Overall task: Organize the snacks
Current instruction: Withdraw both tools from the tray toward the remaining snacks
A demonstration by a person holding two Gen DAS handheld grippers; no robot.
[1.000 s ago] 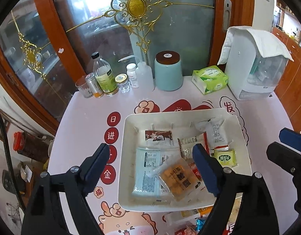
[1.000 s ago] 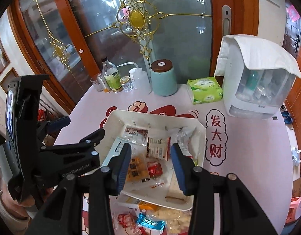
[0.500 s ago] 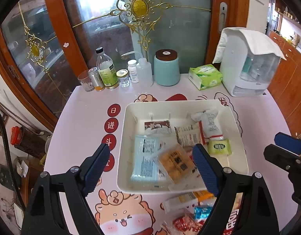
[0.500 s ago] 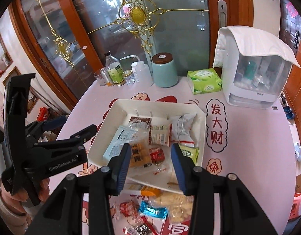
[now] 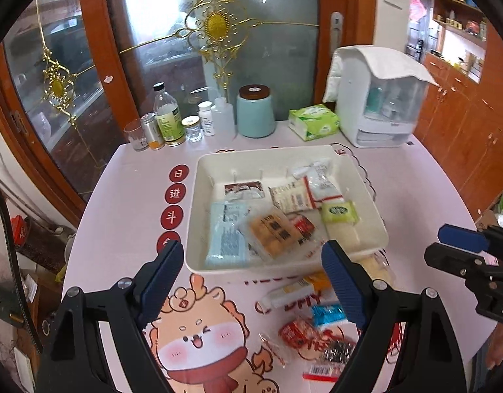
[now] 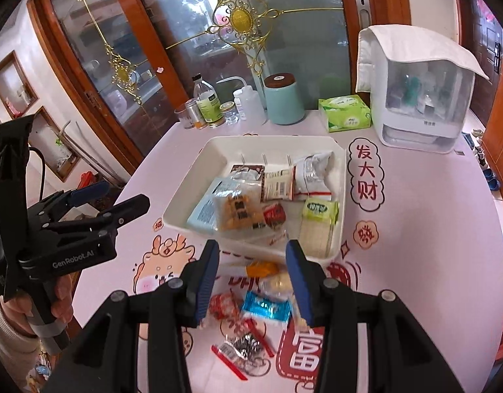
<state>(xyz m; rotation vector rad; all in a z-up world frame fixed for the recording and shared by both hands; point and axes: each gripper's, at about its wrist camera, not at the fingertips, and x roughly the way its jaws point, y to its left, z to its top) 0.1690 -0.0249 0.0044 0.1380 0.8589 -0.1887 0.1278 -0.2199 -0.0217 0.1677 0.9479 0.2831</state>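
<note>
A white tray (image 5: 202,170) (image 6: 185,203) sits mid-table and holds several snack packets, among them a light blue packet (image 5: 226,232), an orange cracker pack (image 5: 272,231) (image 6: 240,211) and a green packet (image 5: 339,211) (image 6: 319,211). More snacks lie loose on the table in front of the tray: a blue candy (image 5: 328,314) (image 6: 266,304), a red one (image 5: 299,332) (image 6: 223,304) and an orange-tipped packet (image 5: 300,290) (image 6: 262,268). My left gripper (image 5: 253,275) is open and empty above the tray's near edge. My right gripper (image 6: 253,273) is open and empty above the loose snacks.
At the back of the table stand bottles and jars (image 5: 167,121), a teal canister (image 5: 255,111), a green tissue pack (image 5: 313,121) and a white dispenser (image 5: 379,98). A glass door stands behind. The left gripper shows at the left in the right wrist view (image 6: 87,216).
Both grippers have pulled back toward me and away from the tray. The loose snacks in front of the tray have come into view. Both stay open.
</note>
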